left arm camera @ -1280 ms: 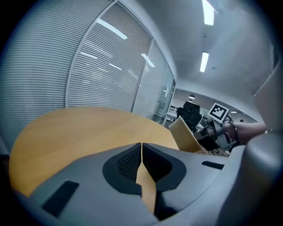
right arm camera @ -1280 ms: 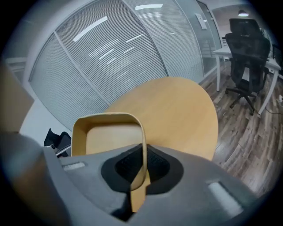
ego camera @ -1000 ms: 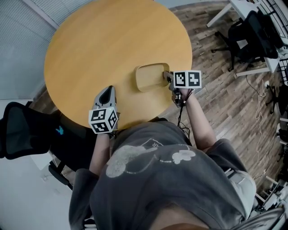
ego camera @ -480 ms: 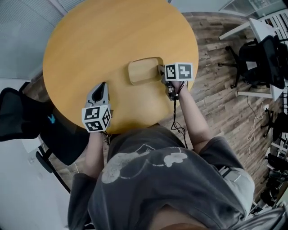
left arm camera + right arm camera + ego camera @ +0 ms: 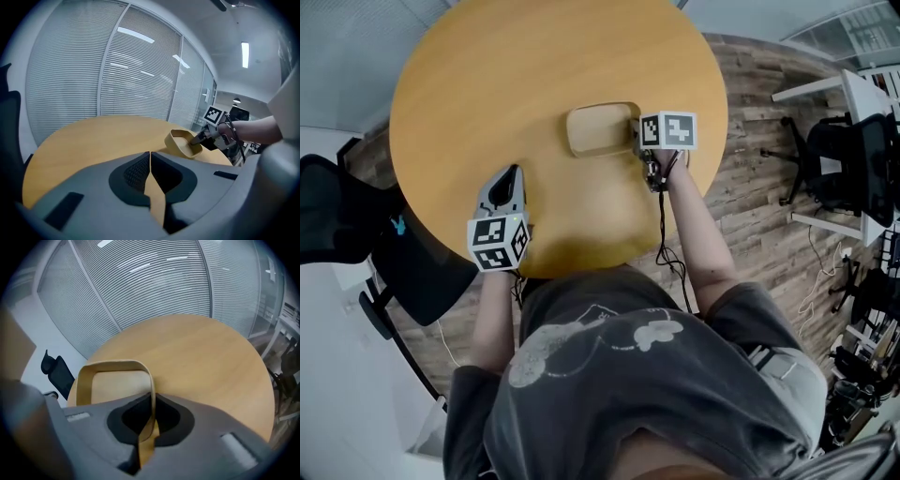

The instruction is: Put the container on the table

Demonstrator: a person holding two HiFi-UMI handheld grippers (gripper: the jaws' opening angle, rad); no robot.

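Observation:
A shallow tan container (image 5: 598, 129) hangs over the right half of the round wooden table (image 5: 497, 75). My right gripper (image 5: 636, 137) is shut on its right rim. In the right gripper view the thin wall of the container (image 5: 112, 380) runs between the closed jaws of that gripper (image 5: 153, 398). From the left gripper view the container (image 5: 182, 142) looks tilted, its held side higher; I cannot tell whether it touches the table. My left gripper (image 5: 504, 180) is shut and empty over the table's near left part, its jaws (image 5: 150, 155) pressed together.
A black office chair (image 5: 342, 220) stands at the table's left edge. Another black chair (image 5: 853, 164) and a white desk (image 5: 844, 89) stand on the wooden floor to the right. Glass walls with blinds (image 5: 131, 70) lie beyond the table.
My right gripper has carried the container inward from the table's right edge. The left gripper has stayed in place, still shut.

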